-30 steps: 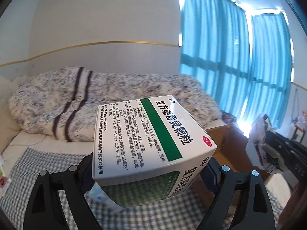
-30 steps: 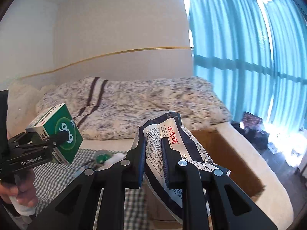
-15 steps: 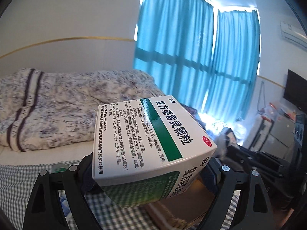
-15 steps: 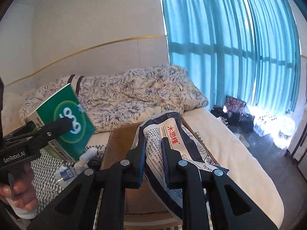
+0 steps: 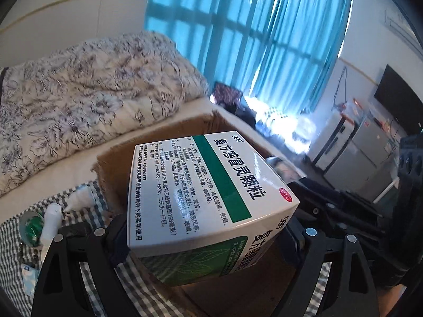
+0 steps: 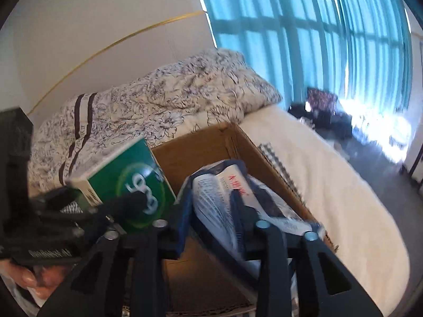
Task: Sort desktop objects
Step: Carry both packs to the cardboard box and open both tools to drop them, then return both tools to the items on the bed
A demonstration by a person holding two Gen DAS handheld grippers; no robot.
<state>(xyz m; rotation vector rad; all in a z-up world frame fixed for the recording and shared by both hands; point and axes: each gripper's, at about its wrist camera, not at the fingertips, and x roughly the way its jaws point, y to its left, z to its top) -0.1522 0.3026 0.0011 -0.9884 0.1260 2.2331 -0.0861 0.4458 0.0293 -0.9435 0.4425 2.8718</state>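
Claws are both loaded: the left claw (image 5: 208, 227) is clamped on a white-and-green cardboard medicine box (image 5: 206, 192), the right claw (image 6: 211, 227) on a crumpled blue-and-white printed packet (image 6: 232, 206). Both are held over an open brown cardboard carton (image 6: 211, 145), whose visible interior looks bare. Small white bottles (image 5: 53, 219) are left on the checked-cloth surface (image 5: 90, 206), so sorting is judged unfinished.

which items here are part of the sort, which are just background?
In play:
- medicine box, in left gripper
- blue-and-white packet, in right gripper
- cardboard box, under both
- small white bottles on the checked cloth

Lying about:
- floral duvet
- blue curtains
- dark bag by the window
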